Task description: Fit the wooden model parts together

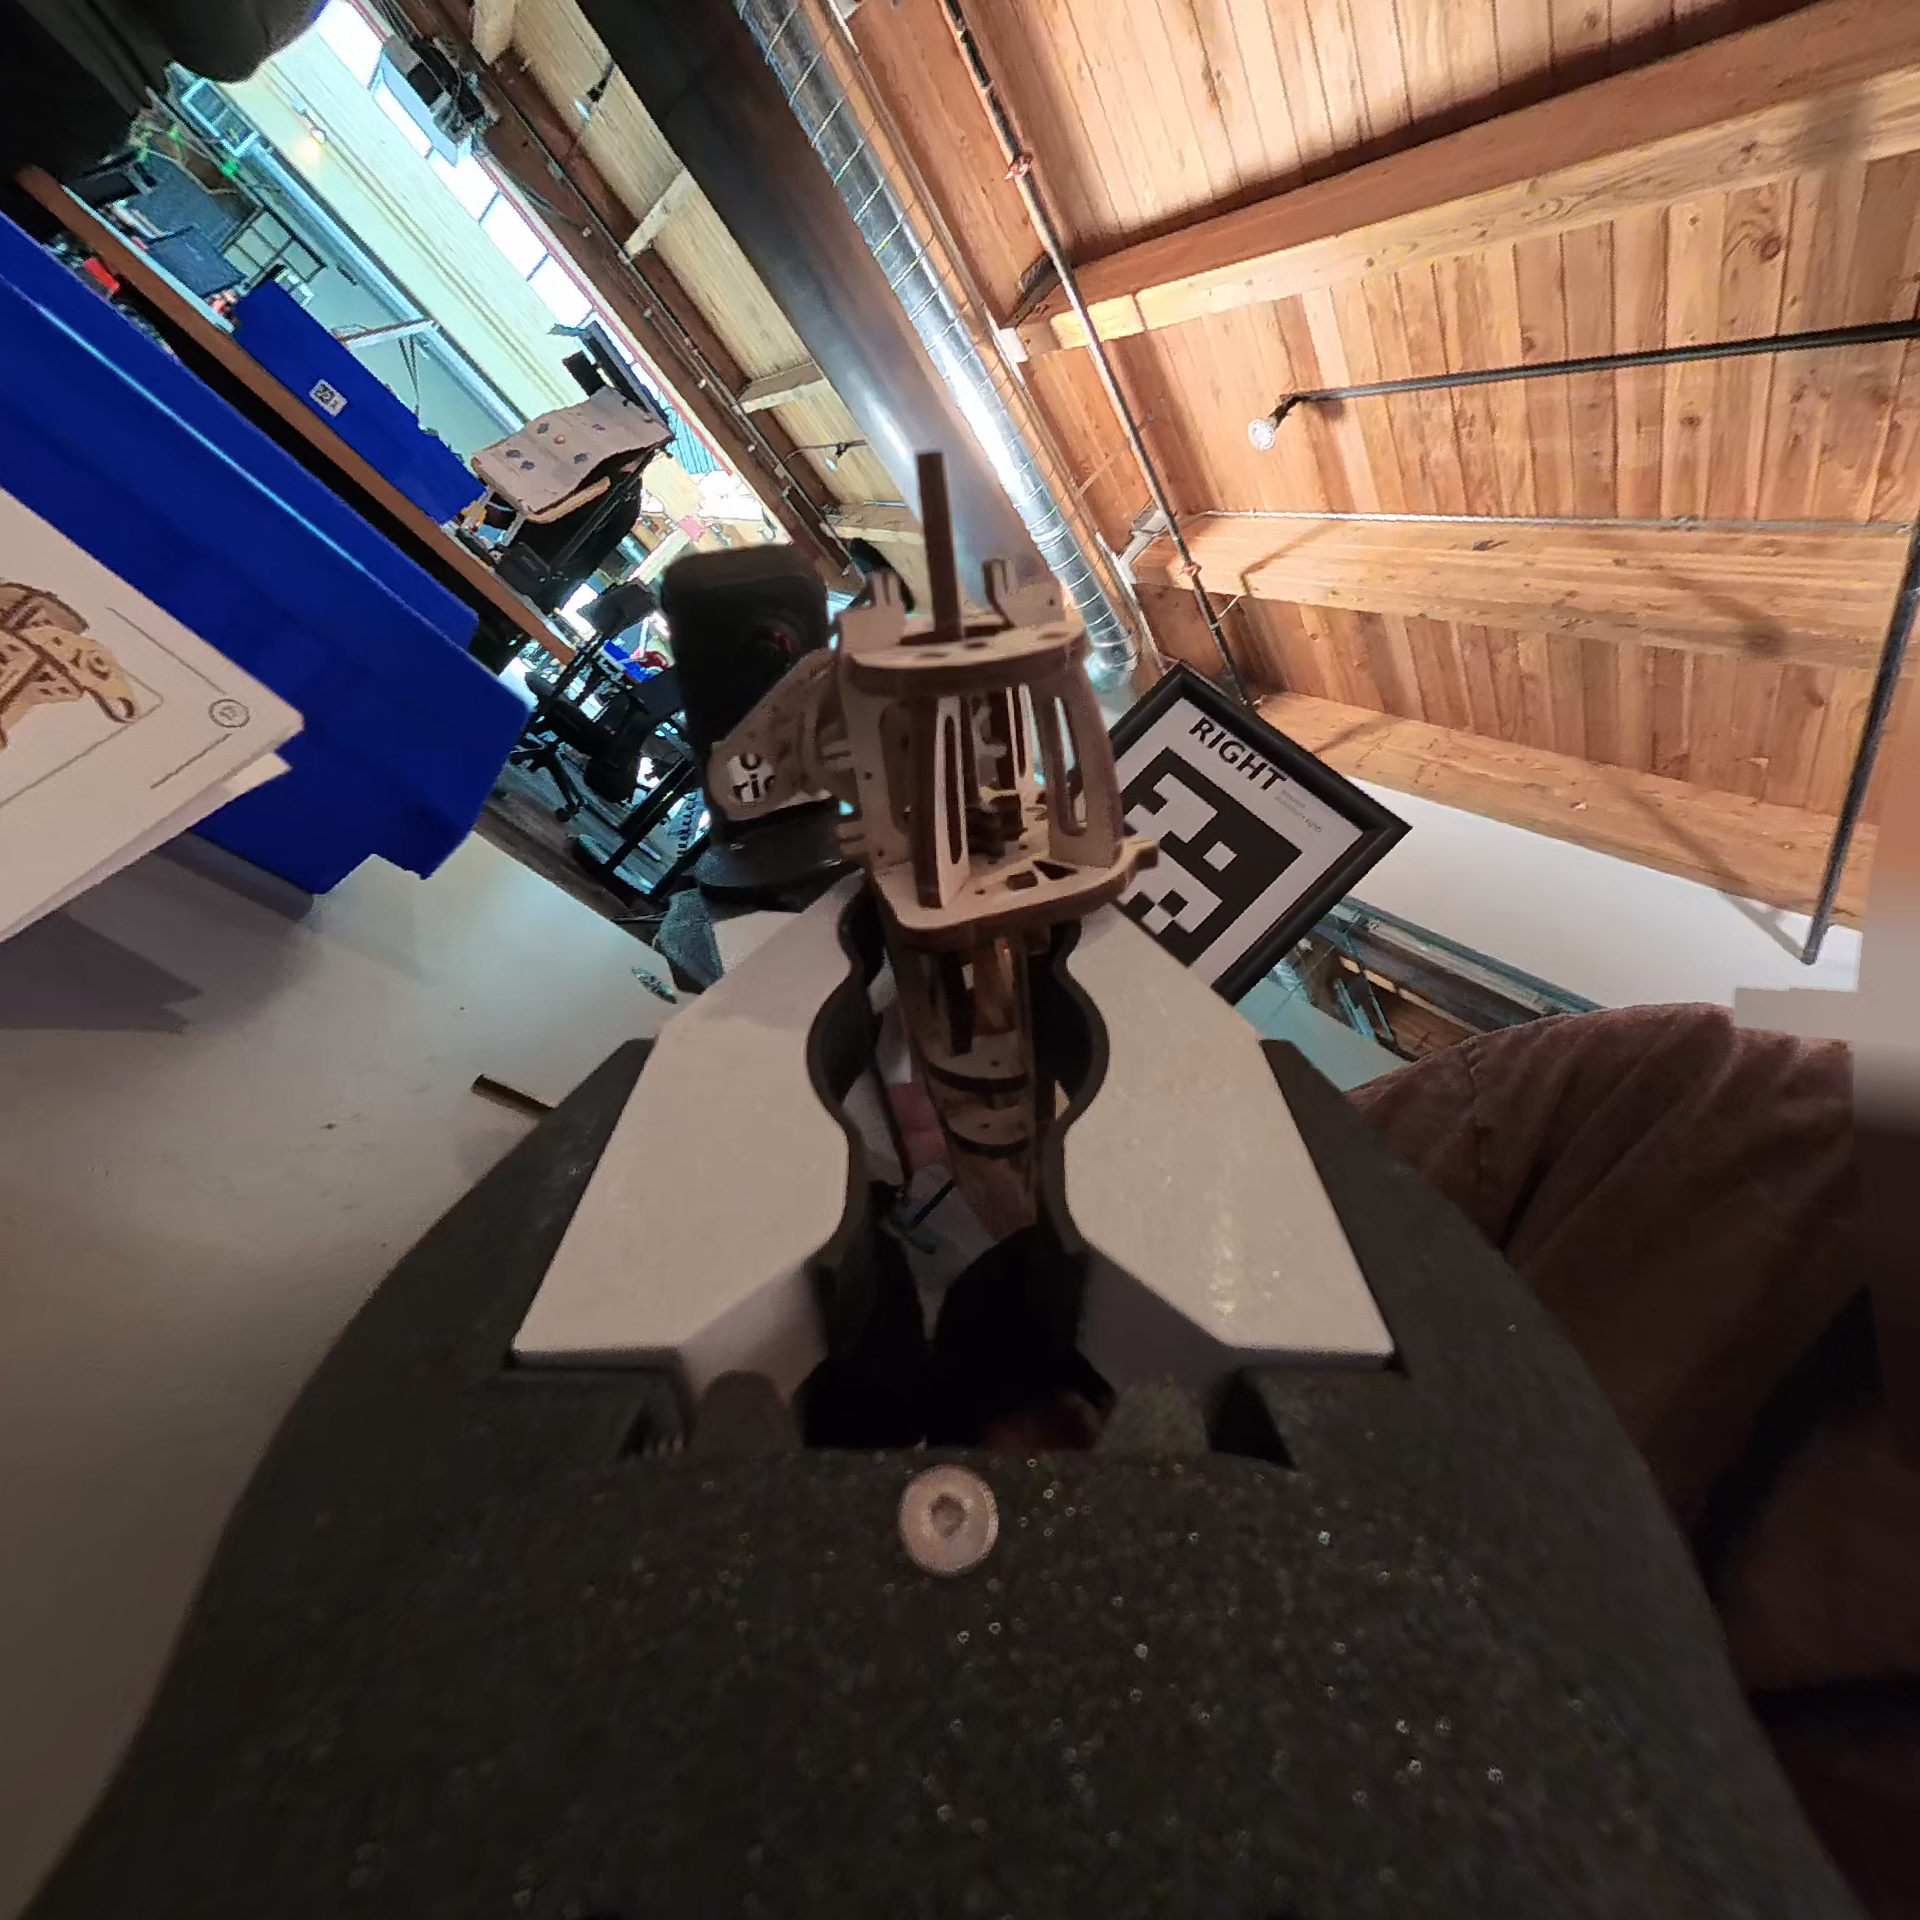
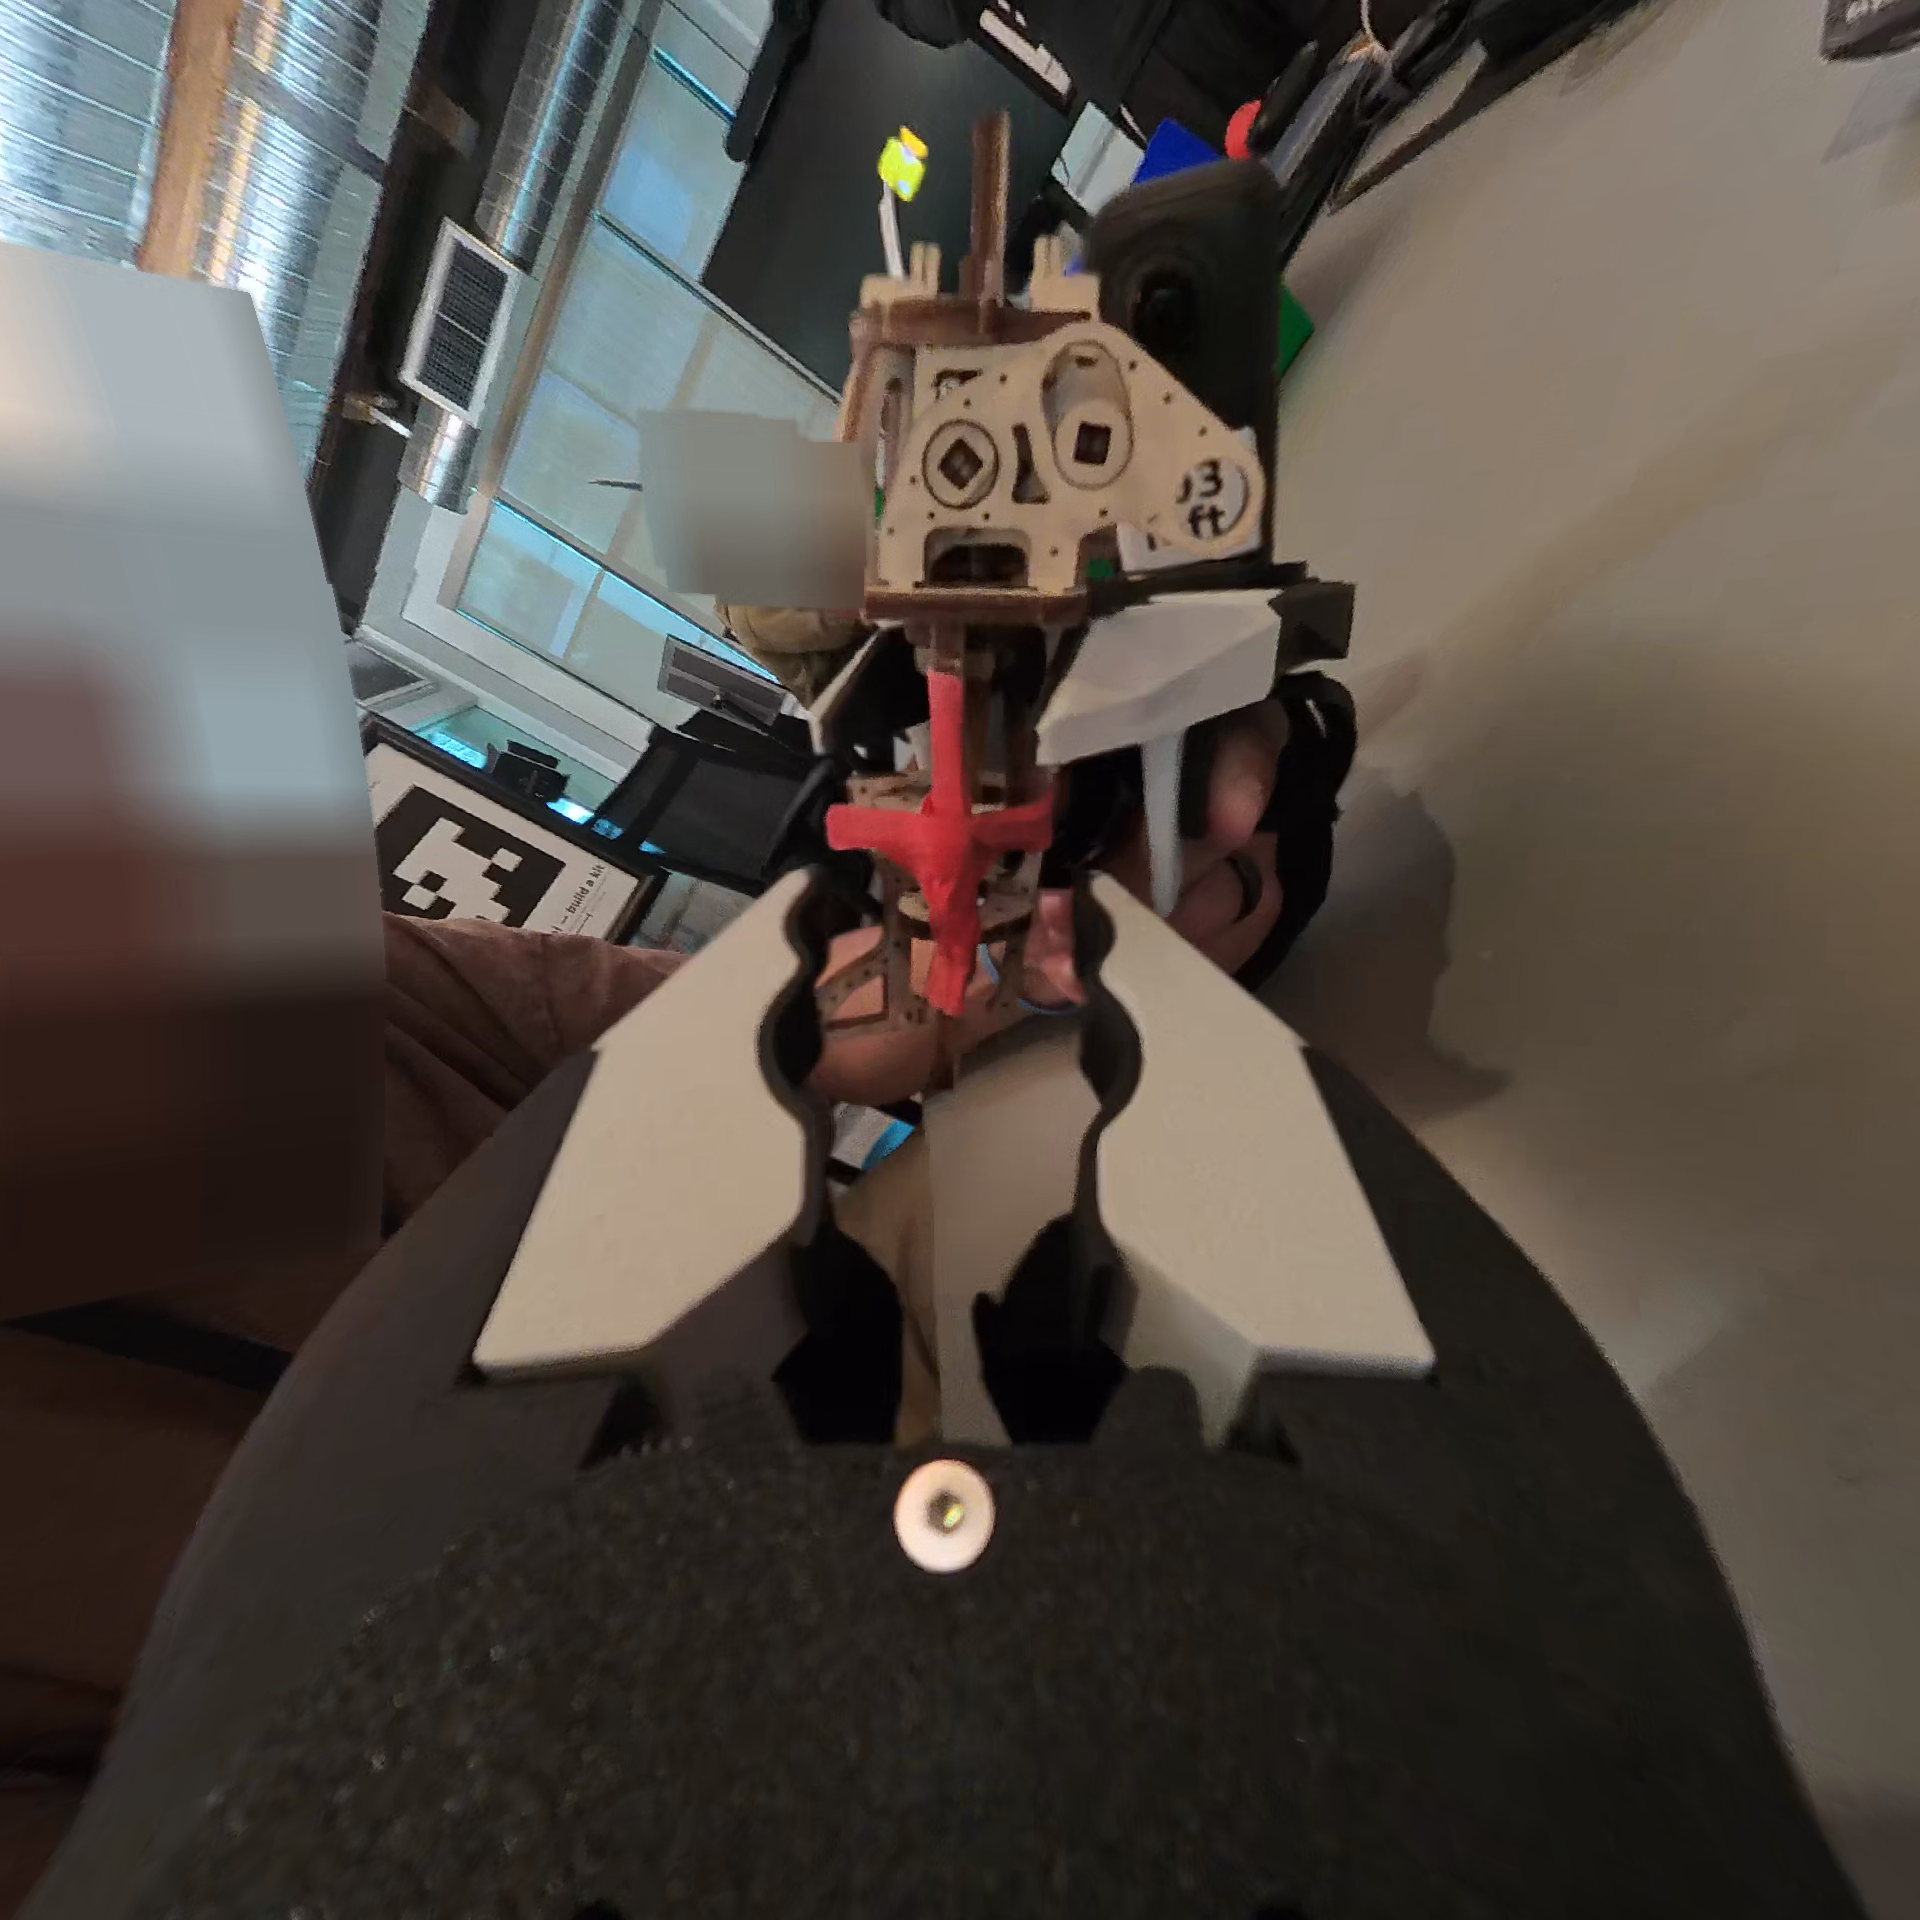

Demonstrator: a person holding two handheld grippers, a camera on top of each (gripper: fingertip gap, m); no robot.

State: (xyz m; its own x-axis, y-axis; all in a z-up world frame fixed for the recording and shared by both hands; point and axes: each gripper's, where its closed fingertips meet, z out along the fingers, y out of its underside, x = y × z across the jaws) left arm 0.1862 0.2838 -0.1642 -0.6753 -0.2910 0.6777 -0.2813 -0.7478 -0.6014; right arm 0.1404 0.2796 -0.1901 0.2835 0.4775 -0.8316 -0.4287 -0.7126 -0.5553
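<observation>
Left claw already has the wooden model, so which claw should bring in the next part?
The right claw. Its jaws stand apart with nothing between them, just short of the wooden model. The left claw is shut on the model's lower stem, so it probably should only steady it.

- left gripper (image 1: 956,1049): fingers (image 1: 727,1174) matt pale grey plastic, faintly grainy; body rough, speckled black, foam-like; one bare metal screw (image 1: 948,1527)
- right gripper (image 2: 951,997): same matt grey fingers (image 2: 665,1164) with dark wavy inner edges, same coarse black body
- wooden model (image 1: 966,758): thin pale plywood, unvarnished, dark burnt-looking cut edges; brown wooden rod (image 1: 932,540) through the top
- red tape (image 2: 951,842): crinkled, matt, wrapped on the model's lower part
- table (image 1: 208,1091): smooth white, low sheen
- bins (image 1: 260,582): glossy blue plastic
- ceiling (image 1: 1507,312): raw knotty wood planks; duct (image 1: 935,312) of ribbed shiny metal
- sleeve (image 1: 1621,1174): soft brown cloth
</observation>
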